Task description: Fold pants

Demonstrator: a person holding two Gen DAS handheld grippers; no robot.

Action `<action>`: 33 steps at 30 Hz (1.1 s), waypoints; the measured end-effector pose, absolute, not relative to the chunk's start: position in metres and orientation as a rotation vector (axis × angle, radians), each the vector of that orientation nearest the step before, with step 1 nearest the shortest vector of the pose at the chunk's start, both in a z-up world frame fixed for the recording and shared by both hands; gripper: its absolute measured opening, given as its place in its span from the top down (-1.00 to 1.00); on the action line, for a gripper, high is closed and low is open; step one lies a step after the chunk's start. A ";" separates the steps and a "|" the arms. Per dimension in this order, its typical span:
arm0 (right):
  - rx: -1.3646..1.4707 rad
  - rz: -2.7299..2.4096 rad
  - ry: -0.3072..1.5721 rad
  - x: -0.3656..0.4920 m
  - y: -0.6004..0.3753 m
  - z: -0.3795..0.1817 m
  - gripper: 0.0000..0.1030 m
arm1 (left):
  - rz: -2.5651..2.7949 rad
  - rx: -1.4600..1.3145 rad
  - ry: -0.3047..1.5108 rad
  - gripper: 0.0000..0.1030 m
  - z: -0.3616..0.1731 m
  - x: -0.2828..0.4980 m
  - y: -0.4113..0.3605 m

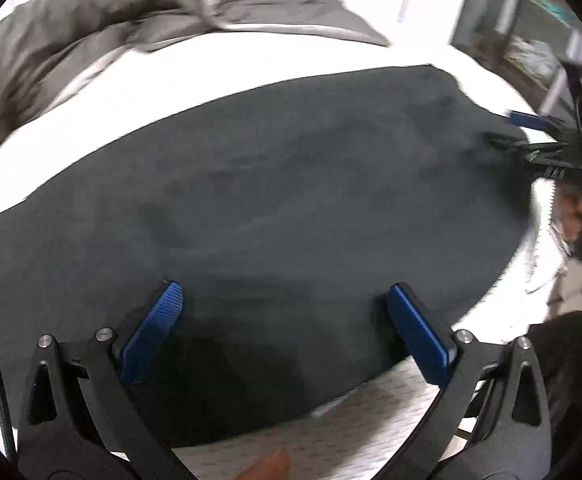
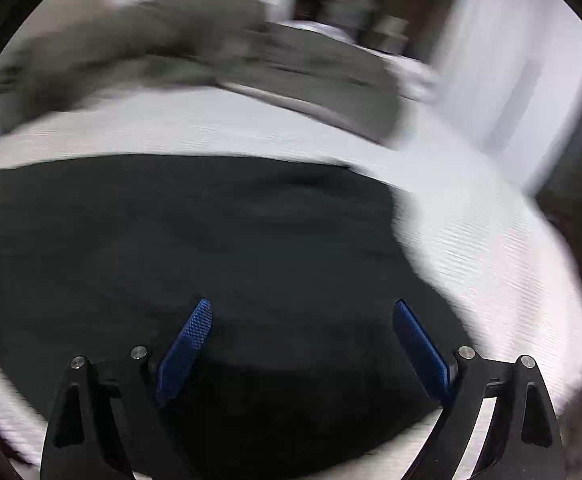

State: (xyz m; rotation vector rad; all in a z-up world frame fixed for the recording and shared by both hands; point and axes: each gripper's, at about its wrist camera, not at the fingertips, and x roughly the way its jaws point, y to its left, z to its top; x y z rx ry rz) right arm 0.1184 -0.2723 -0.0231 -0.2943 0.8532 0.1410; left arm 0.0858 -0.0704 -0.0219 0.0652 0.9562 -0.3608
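Left wrist: grey blanket (image 1: 91, 28) beyond pants (image 1: 271, 200)

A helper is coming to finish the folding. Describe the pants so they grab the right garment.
On the white bed sheet, two fabrics lie. The pants are the near one, flat, smooth, almost black; the far one is a rumpled grey-brown blanket.

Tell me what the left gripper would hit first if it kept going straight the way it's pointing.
Most likely the dark pants: the open left gripper has that cloth spread right ahead of its fingers. How far above it sits is unclear.
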 end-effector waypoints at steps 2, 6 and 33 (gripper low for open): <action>-0.307 0.337 0.871 0.108 -0.232 -0.028 -0.82 | -0.391 0.077 0.952 -0.98 -0.024 0.085 -0.087; -0.526 0.498 0.914 0.087 -0.186 -0.057 -0.82 | -0.389 0.127 0.986 -0.98 -0.036 0.088 -0.100; -0.479 0.201 0.936 0.150 -0.240 -0.074 -0.92 | -0.250 0.081 1.063 -0.99 -0.043 0.156 -0.085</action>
